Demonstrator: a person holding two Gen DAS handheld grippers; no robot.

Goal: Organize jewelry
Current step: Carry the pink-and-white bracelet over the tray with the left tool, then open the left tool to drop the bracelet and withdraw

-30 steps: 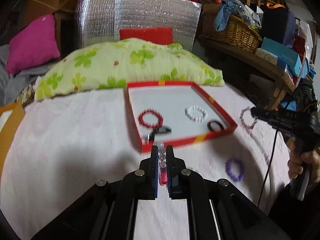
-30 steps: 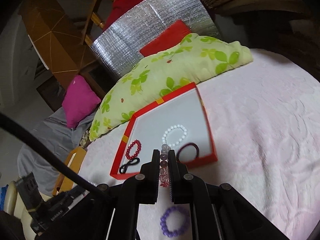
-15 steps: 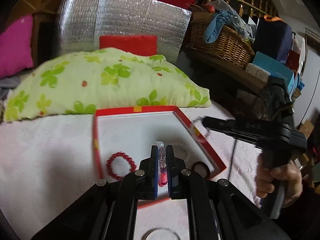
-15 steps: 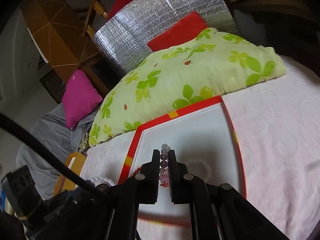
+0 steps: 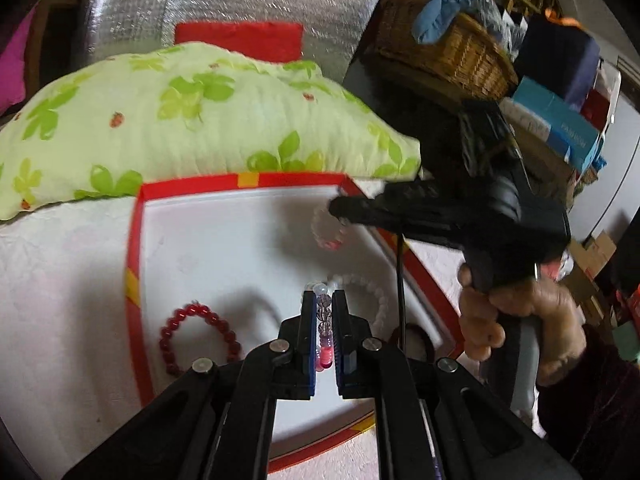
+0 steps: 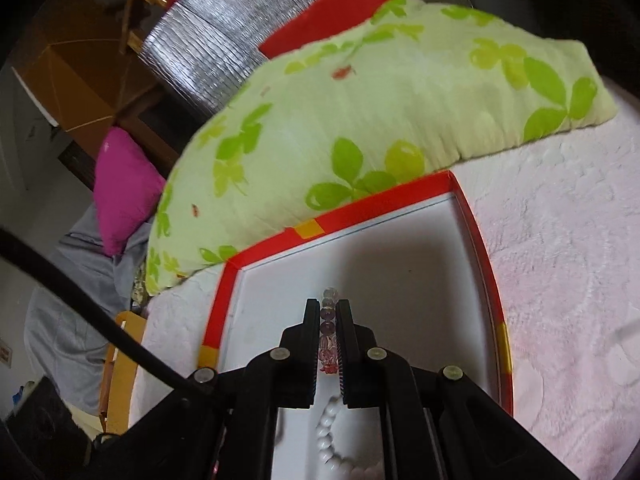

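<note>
Both grippers over red-rimmed tray [image 5: 134, 264].
Left gripper [image 5: 323, 300] pinches pink-and-clear bracelet [image 5: 324, 344]; right gripper [image 6: 329, 308] pinches pale purple bracelet [image 6: 328, 336].

A pale pink bedspread [image 6: 560, 240] carries a green leaf-print pillow [image 5: 192, 120], backed by a silver foil panel [image 5: 240, 0], with a magenta cushion [image 6: 120, 184] to one side and a wicker basket [image 5: 452, 52] on a cluttered shelf.
</note>
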